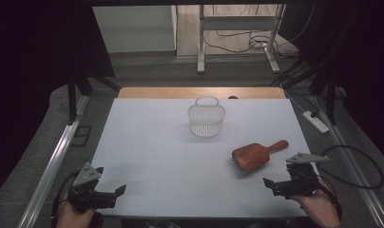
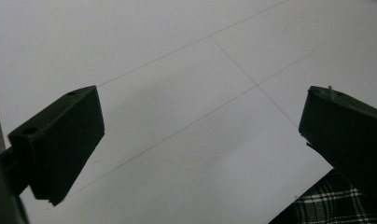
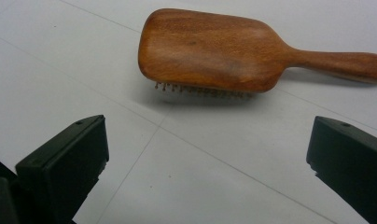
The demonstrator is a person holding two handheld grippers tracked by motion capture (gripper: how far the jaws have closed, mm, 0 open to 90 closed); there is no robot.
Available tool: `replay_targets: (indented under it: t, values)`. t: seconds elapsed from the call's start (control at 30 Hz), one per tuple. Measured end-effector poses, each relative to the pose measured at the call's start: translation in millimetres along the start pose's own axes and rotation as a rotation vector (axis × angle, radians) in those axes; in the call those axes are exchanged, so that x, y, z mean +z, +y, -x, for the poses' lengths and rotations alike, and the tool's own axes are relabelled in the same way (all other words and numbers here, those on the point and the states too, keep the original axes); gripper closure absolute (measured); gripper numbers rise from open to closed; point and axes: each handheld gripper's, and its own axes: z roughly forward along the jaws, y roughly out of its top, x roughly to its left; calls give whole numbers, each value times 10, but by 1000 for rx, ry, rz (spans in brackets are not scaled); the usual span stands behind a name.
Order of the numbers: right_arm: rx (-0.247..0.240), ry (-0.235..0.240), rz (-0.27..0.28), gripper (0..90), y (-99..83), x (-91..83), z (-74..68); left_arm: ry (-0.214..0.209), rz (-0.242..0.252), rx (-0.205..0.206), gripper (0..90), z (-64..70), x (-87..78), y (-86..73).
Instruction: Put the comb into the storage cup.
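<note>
A wooden paddle hairbrush (image 1: 256,154) lies bristles down on the white table mat (image 1: 171,142), right of centre, its handle pointing to the far right. In the right gripper view the hairbrush (image 3: 210,49) sits just beyond the jaws, which stand wide apart. My right gripper (image 1: 272,184) is open near the front right edge, a short way in front of the brush. A small white wire basket (image 1: 206,118) stands upright at the far middle of the mat. My left gripper (image 1: 115,194) is open at the front left, over bare mat (image 2: 186,116).
A wooden table edge (image 1: 199,92) shows behind the mat. A white power strip (image 1: 315,121) and black cables (image 1: 351,161) lie to the right of the table. A metal rail (image 1: 52,161) runs along the left side. Plaid cloth (image 2: 331,205) shows below the mat's front edge.
</note>
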Motion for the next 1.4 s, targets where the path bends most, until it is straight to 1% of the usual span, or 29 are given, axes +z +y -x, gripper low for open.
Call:
replay_targets:
  t: [0.2,0.33,0.4,0.53,0.7,0.8,0.83,0.93,0.97,1.1,1.17,1.27,1.4]
  values:
    - [-11,-6,3,0,64,26,52,0,-2,-1,9,-1,3,2]
    - [-14,-4,-5,0,95,43,64,2,-3,0,10,2,6,3]
    - [-7,1,-16,0,129,60,84,2,-4,1,10,3,7,4]
    - [8,28,-15,0,172,75,97,0,-2,0,10,1,6,3]
    - [13,21,-22,0,225,121,136,-3,-4,0,9,0,8,3]
    - [15,24,-25,0,242,142,158,-6,-6,-3,9,-4,11,5]
    - [15,33,-26,0,257,157,175,-6,-6,-3,9,-7,11,5]
    - [11,31,-21,0,279,176,191,-12,-7,-6,9,-12,12,5]
    - [0,32,-21,0,307,185,199,-16,-8,-8,10,-16,13,5]
    - [-3,28,-15,0,346,192,207,-18,-10,-11,9,-18,17,7]
    - [-2,23,-19,0,393,205,213,-20,-13,-9,9,-17,20,9]
    - [1,23,-20,0,422,231,221,-20,-14,-8,9,-17,20,9]
    - [0,10,-37,0,449,290,241,-22,-14,-8,10,-19,21,9]
